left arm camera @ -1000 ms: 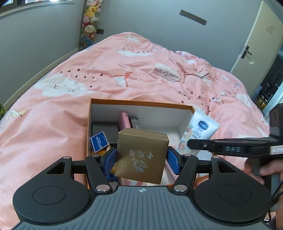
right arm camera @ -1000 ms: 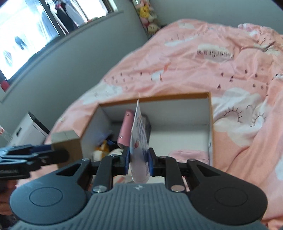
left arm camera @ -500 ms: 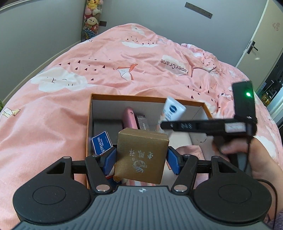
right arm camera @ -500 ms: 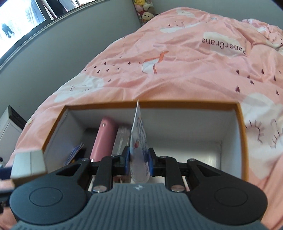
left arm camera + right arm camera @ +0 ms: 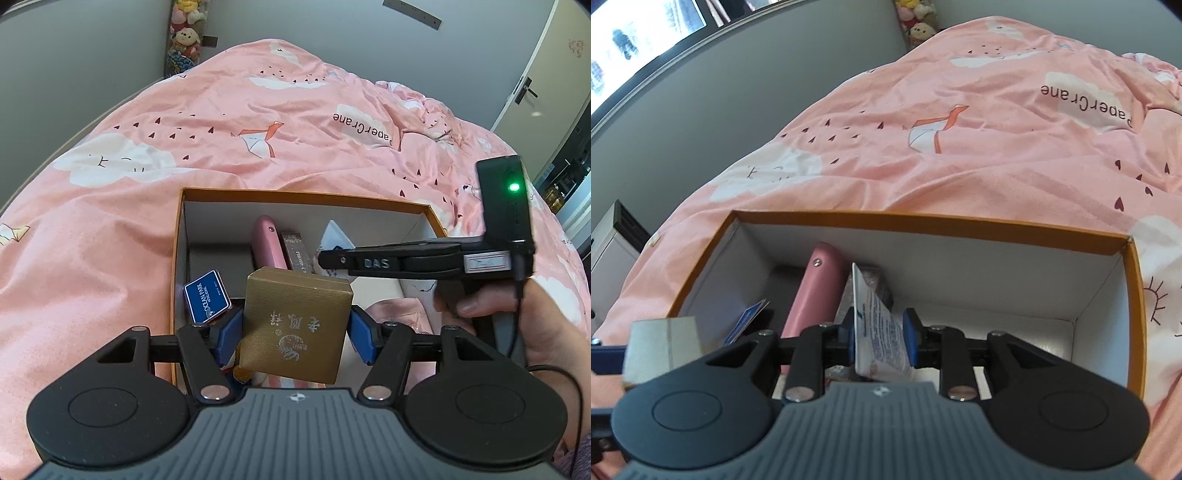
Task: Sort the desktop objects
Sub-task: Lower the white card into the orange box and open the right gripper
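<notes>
Opening now, the right gripper (image 5: 880,339) is letting go of the white cream tube (image 5: 882,341), which leans loose between its spreading jaws, low inside the orange-rimmed box (image 5: 923,219); a second ago it was pinched upright above the box. That tube looks as good as delivered, beside the pink case (image 5: 816,291). The left gripper (image 5: 295,332) stays clamped on the gold box (image 5: 295,325), over the near edge of the orange-rimmed box, likely next to go in.
</notes>
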{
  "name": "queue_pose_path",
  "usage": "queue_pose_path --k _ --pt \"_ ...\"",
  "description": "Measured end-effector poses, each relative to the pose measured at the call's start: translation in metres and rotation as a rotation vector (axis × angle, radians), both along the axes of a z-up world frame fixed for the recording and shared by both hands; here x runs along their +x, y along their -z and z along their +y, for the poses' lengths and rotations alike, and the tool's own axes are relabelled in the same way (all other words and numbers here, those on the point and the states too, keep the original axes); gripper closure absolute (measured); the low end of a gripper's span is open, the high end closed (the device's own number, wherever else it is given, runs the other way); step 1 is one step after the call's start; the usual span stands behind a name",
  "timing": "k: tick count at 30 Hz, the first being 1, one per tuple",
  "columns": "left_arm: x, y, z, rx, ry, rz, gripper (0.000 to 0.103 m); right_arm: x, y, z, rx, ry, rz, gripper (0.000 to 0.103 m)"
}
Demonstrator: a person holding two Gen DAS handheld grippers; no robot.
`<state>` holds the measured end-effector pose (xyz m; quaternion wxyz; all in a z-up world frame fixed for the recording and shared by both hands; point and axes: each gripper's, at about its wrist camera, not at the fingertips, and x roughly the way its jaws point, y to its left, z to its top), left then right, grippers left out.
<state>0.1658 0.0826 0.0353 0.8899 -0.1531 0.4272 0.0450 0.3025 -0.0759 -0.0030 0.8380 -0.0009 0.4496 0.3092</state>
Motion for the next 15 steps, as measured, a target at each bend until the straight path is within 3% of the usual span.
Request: queue_pose_path --k 4,8,11,15 --pt "-0.002 0.0 0.003 -0.002 0.001 -0.003 0.032 -0.009 -0.011 -0.007 -0.002 -0.06 0.02 0.06" --pt "-0.003 0.001 0.006 -0.008 0.01 -0.004 0.032 -0.019 -0.014 -0.007 -0.098 -0.149 0.031 0.061" --pt "-0.002 0.001 0.006 -0.008 0.039 -0.002 0.032 -0.019 -0.004 0.001 -0.206 -0.188 0.037 0.072" --pt "-0.002 0.001 0.006 -0.006 0.044 -0.001 0.032 -0.007 0.013 0.012 -0.237 -0.213 0.081 0.081"
